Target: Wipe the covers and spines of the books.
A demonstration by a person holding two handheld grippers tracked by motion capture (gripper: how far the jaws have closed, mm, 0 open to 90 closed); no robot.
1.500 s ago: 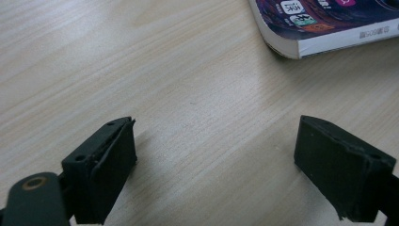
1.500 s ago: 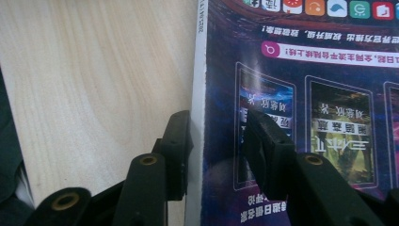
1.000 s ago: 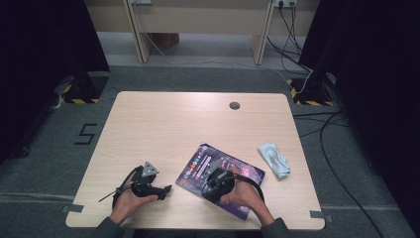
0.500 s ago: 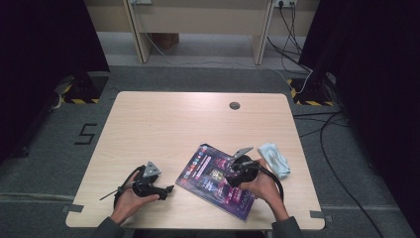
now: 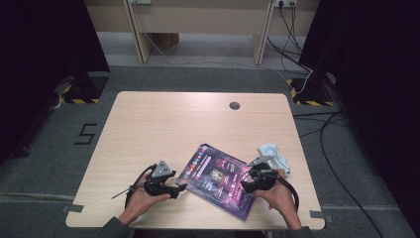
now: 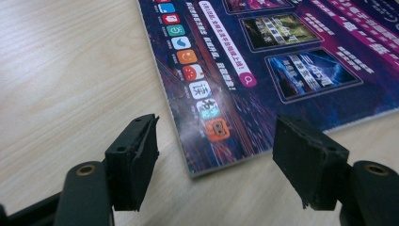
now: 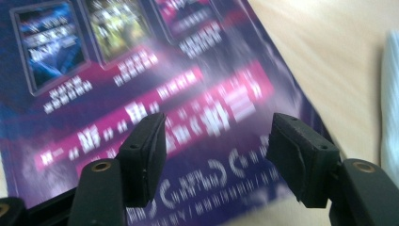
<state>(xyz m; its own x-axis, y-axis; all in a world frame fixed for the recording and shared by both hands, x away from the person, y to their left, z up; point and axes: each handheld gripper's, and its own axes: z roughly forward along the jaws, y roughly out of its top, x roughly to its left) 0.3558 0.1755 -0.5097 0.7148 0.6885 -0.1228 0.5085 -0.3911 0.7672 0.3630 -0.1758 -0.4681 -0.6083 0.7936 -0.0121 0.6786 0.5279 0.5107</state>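
Note:
A glossy purple magazine (image 5: 218, 181) lies flat and askew on the wooden table (image 5: 163, 124), near its front edge. My left gripper (image 5: 179, 188) lies low at the magazine's left corner. In the left gripper view that corner (image 6: 207, 155) sits between the two jaws of the left gripper (image 6: 214, 155), which have just been closing; the pads stand apart from it. My right gripper (image 5: 247, 177) hovers over the magazine's right edge. Its jaws have opened within the last second and stand open above the cover (image 7: 141, 70), with nothing between the right gripper's (image 7: 214, 146) pads.
A crumpled pale blue cloth (image 5: 274, 156) lies just right of the magazine, close to my right hand, and appears as the cloth (image 7: 390, 94) at the right gripper view's edge. A round cable hole (image 5: 235, 105) sits near the table's far edge.
My right hand has slid right, from the middle of the magazine to its right edge, and its jaws have widened. My left gripper has edged toward the magazine's corner.

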